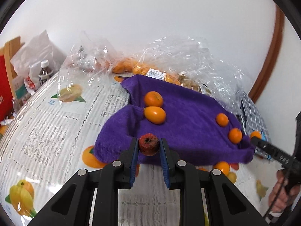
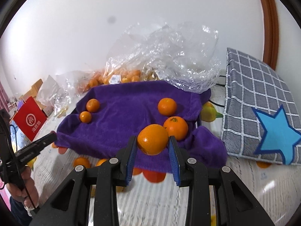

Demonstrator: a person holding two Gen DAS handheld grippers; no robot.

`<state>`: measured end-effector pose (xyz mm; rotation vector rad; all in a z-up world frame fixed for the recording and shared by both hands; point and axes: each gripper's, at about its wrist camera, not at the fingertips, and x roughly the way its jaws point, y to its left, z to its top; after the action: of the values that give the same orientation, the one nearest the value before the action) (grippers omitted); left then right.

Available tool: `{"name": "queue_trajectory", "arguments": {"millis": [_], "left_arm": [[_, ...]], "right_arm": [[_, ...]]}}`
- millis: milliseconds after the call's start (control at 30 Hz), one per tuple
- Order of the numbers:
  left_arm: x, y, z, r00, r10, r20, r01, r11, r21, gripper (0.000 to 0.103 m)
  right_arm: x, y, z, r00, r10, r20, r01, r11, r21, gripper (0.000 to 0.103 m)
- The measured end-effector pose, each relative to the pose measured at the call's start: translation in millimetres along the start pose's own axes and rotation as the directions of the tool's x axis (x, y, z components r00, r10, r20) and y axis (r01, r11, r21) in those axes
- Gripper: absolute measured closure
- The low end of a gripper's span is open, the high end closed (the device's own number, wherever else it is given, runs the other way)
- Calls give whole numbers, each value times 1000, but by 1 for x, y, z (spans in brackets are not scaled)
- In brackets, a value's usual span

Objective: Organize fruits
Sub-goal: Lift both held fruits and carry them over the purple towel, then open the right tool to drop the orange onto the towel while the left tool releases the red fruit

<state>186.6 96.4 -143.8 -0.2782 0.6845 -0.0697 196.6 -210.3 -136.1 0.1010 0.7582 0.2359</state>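
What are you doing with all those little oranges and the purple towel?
Sorting fruit. A person holds a gripper in each hand. The left gripper is shut on a small red bumpy fruit, and the right gripper is shut on an orange, both above the near edge of the purple towel. Four more oranges rest on the towel, and more sit in clear plastic bags behind it.

Red bag [image 2: 30, 121]: white circled "Hi" logo, Chinese characters beneath.
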Motion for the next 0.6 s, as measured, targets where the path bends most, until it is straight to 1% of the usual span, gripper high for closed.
{"name": "queue_trajectory", "arguments": {"millis": [67, 133, 200, 267, 367, 533, 600], "left_arm": [[5, -1, 16, 1000, -10, -10, 10, 1000, -4, 81], [14, -8, 30, 1000, -24, -10, 24, 1000, 19, 81], [26, -14, 41, 1000, -24, -18, 25, 999, 40, 81], [41, -17, 45, 999, -26, -47, 28, 998, 51, 81], [64, -11, 45, 994, -18, -109, 21, 999, 30, 81], [74, -6, 36, 990, -14, -142, 19, 999, 38, 81], [77, -8, 34, 988, -1, -156, 9, 999, 52, 81]], "right_arm": [[12, 2, 9, 1000, 2, -29, -3, 1000, -7, 70], [20, 7, 16, 999, -4, -38, 3, 999, -33, 70], [27, 12, 20, 999, 4, -42, -7, 999, -53, 70], [41, 17, 23, 997, 29, -66, -33, 997, -70, 70], [60, 22, 24, 995, 29, -96, -37, 996, -83, 70], [80, 24, 19, 992, 29, -122, -39, 996, -76, 70], [82, 25, 17, 993, 17, -116, -27, 996, -87, 70]]}}
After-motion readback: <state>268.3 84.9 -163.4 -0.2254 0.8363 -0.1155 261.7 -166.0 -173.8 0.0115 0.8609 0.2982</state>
